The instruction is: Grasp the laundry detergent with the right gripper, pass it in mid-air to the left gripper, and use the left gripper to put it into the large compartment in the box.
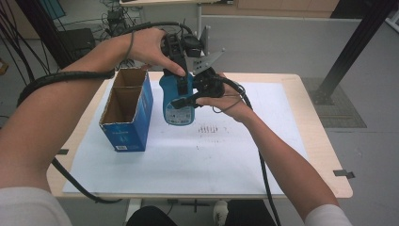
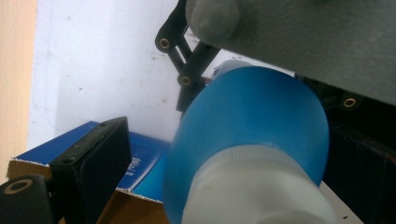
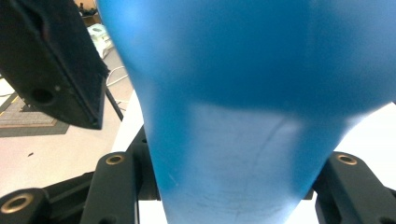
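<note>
A blue bottle [image 1: 178,101] hangs in the air above the tabletop [image 1: 310,141], just beside an open blue box [image 1: 127,110]. Both hands hold grippers around it.

The right gripper [image 1: 200,89] has its jaws clenched on the bottle. In the right gripper view the bottle [image 3: 243,116] sits right between the two black jaws, its narrow part squeezed where they meet it (the blue takes up most of that picture).

The left gripper [image 1: 181,70] comes at the bottle from above, near its top end. In the left gripper view the bottle [image 2: 252,130] has a white cap [image 2: 257,186] close to the camera, and one black jaw stands off to the left with open space between it and the bottle. The other jaw is at the right edge, dark and hard to see, so I cannot tell if these jaws press on the bottle or not.

The high view shows the whole tabletop with its white sheet [image 1: 188,160] and the box standing upright with two empty parts inside. The left gripper view shows the box [image 2: 140,163] below the bottle, and the cap, which the high view hides.
</note>
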Action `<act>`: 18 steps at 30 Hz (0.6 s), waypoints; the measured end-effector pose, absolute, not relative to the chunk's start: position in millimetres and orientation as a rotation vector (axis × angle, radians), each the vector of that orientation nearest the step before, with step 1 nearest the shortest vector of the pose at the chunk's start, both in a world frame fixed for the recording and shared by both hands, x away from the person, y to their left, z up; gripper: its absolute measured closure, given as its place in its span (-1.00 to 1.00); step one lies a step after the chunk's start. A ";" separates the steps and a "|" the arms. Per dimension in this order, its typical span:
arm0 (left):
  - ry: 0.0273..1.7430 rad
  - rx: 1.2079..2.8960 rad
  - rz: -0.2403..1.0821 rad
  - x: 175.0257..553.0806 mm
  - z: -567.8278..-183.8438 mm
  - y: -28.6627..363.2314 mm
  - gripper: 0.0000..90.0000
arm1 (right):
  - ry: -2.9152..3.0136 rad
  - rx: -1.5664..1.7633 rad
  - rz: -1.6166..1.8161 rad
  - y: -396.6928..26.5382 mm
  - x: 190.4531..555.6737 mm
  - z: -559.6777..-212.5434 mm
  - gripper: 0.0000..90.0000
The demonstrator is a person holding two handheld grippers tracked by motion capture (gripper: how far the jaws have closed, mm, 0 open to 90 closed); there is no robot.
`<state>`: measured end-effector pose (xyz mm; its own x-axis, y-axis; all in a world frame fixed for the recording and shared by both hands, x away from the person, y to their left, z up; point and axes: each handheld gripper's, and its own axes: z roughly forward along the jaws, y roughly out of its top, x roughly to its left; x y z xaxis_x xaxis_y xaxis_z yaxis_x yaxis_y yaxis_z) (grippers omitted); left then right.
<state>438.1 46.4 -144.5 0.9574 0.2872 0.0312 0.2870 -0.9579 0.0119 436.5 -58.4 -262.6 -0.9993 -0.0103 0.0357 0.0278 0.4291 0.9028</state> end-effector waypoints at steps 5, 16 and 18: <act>0.450 3.101 0.047 438.1 -145.3 46.2 -0.85 | -2.625 -0.017 -1.659 -58.4 436.5 -262.7 -0.01; 0.452 3.099 0.050 436.9 -145.1 46.7 -0.83 | -2.627 -0.015 -1.658 -57.6 436.3 -262.9 -0.01; 0.451 3.102 0.049 437.0 -144.9 46.5 -0.83 | -2.628 -0.017 -1.659 -57.8 436.3 -262.9 -0.01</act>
<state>437.0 46.5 -144.9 0.9581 0.2848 0.0299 0.2846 -0.9586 0.0108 436.3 -57.8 -262.9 -0.9994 -0.0086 0.0340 0.0270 0.4303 0.9023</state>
